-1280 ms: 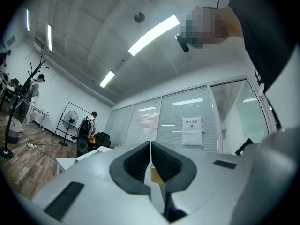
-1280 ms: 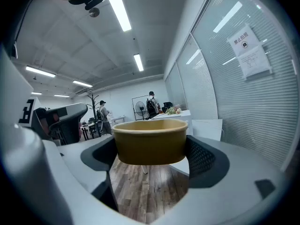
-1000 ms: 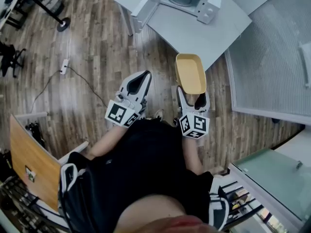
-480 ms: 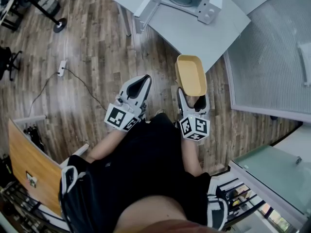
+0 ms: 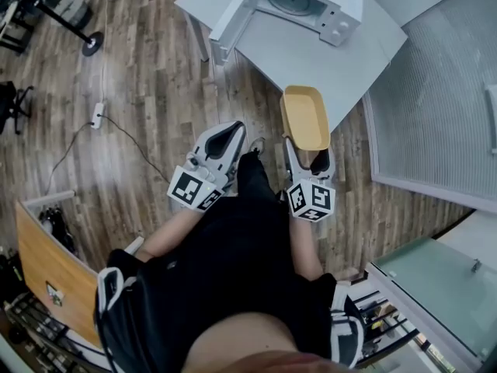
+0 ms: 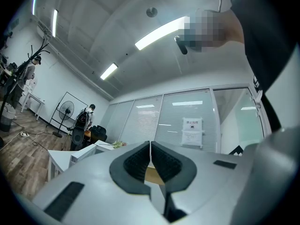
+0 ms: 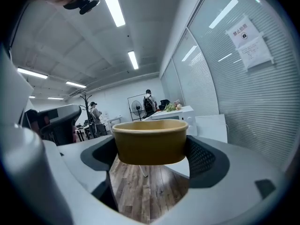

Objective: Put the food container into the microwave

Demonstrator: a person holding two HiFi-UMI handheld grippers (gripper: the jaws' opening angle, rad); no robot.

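My right gripper (image 5: pixel 307 155) is shut on the tan food container (image 5: pixel 304 118), which it holds level above the wood floor, just short of the white table (image 5: pixel 311 53). From the right gripper view the container (image 7: pixel 150 142) fills the space between the two jaws (image 7: pixel 150 156). The white microwave (image 5: pixel 299 2) stands on the table's far side with its door (image 5: pixel 231 10) swung open to the left and its turntable showing. My left gripper (image 5: pixel 225 141) is shut and empty, to the left of the container; its pads (image 6: pixel 150 161) meet in the left gripper view.
A grey ribbed wall panel (image 5: pixel 435 92) runs along the right. A power strip and cable (image 5: pixel 97 115) lie on the floor at left, a wheeled stand (image 5: pixel 62 10) at top left. A wooden board (image 5: pixel 46 274) stands at bottom left. People stand far off (image 7: pixel 149 101).
The table and microwave have shifted slightly closer and rightward in the head view. Both grippers keep their places, the right one still holding the container.
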